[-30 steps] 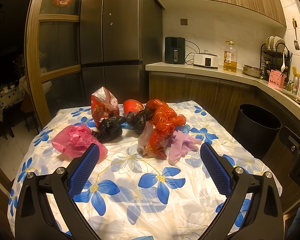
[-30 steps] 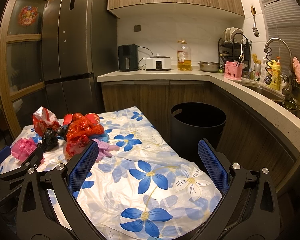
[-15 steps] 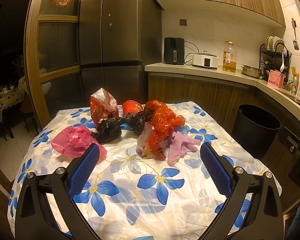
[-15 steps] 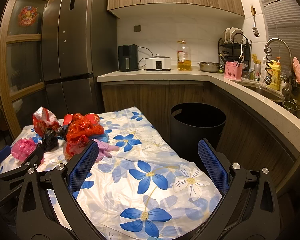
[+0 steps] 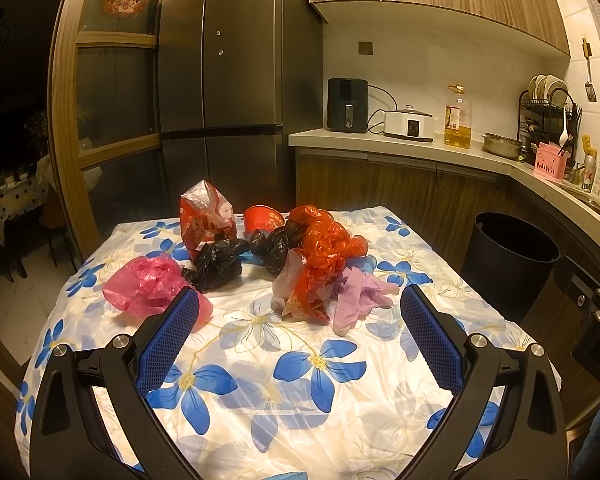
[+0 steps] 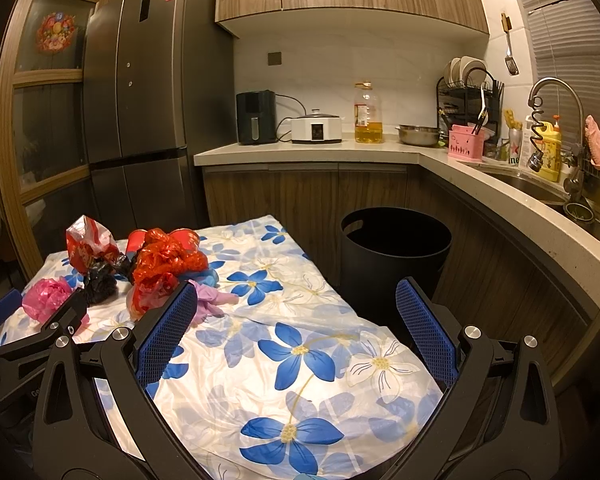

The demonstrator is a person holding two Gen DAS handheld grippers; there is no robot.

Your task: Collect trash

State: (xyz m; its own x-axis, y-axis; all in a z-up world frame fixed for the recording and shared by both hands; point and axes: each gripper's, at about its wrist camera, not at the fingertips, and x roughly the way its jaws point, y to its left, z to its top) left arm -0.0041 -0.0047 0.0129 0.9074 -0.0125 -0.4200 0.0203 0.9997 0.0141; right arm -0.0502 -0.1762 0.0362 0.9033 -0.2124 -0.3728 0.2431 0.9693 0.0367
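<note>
Hovering above the near half of the flowered tablecloth (image 5: 300, 392), left gripper (image 5: 300, 332), jaws spread wide and empty, blue pads (image 5: 168, 340) framing the trash heap beyond. Hanging over the tablecloth's corner nearest the bin, right gripper (image 6: 296, 328), likewise released, nothing between its pads.

Lying on the tablecloth, toward its far side:
- pink plastic bag (image 5: 148, 284), crumpled, at the heap's left end, just past the left pad
- black plastic bags (image 5: 220, 264), two knotted lumps side by side in the middle of the heap
- red printed snack bag (image 5: 204, 216), standing upright behind the black ones
- red cup (image 5: 262, 218), tipped on its side at the back
- orange-red plastic bag (image 5: 324, 252), bunched high, touching the black bags on its left
- lilac glove (image 5: 360, 296), sprawled at the heap's near right edge, against the orange-red bag

Standing on the floor just off the tablecloth's right edge, black trash bin (image 6: 396, 256), open at the top, tucked against the wooden counter cabinets (image 6: 308, 200)
</note>
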